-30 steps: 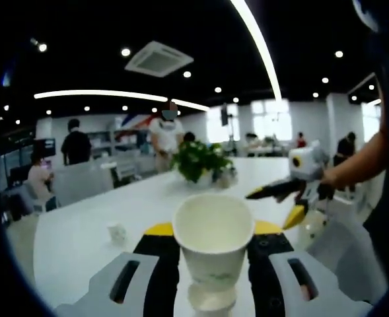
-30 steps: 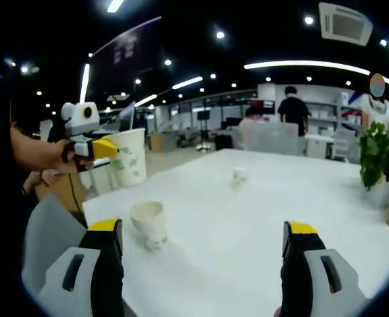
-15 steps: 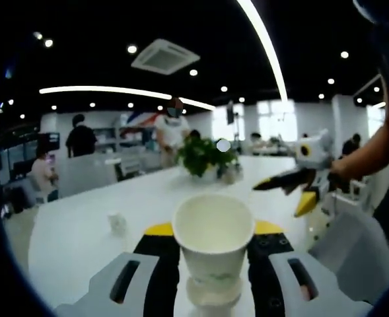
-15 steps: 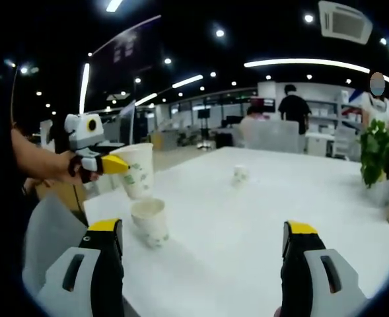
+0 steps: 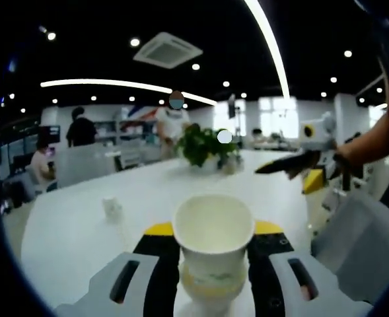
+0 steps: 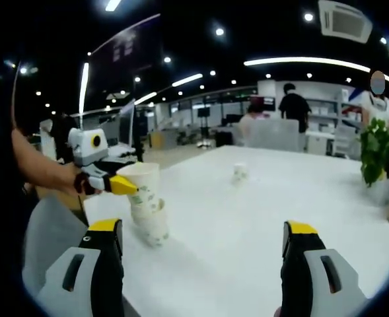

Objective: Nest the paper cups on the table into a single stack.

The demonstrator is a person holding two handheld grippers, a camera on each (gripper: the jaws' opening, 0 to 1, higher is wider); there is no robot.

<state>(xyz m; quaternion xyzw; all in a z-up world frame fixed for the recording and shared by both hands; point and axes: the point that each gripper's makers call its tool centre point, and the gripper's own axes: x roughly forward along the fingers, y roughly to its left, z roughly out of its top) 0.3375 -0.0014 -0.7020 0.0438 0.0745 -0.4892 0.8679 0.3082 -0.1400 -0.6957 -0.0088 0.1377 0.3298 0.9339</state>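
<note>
Left gripper (image 5: 213, 254) pinches cup (image 5: 212, 241), its base partly sunk in second cup (image 6: 153, 228) standing near table (image 6: 260, 218) corner. Third cup (image 6: 240, 174) stands well apart, mid-table. Right gripper (image 6: 201, 264) jaws spread wide, holding nothing. Plant (image 6: 382, 155) at far edge.

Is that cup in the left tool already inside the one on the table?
Partly in: the held cup sits in the mouth of the table cup, with the left tool gripping it.

Illumination: ceiling light strips (image 5: 267, 46) and round downlights, bright against a dark ceiling. The white desk (image 6: 260, 198) reflects evenly (no hard shadows). Both views are soft, with fisheye bending toward the edges.
</note>
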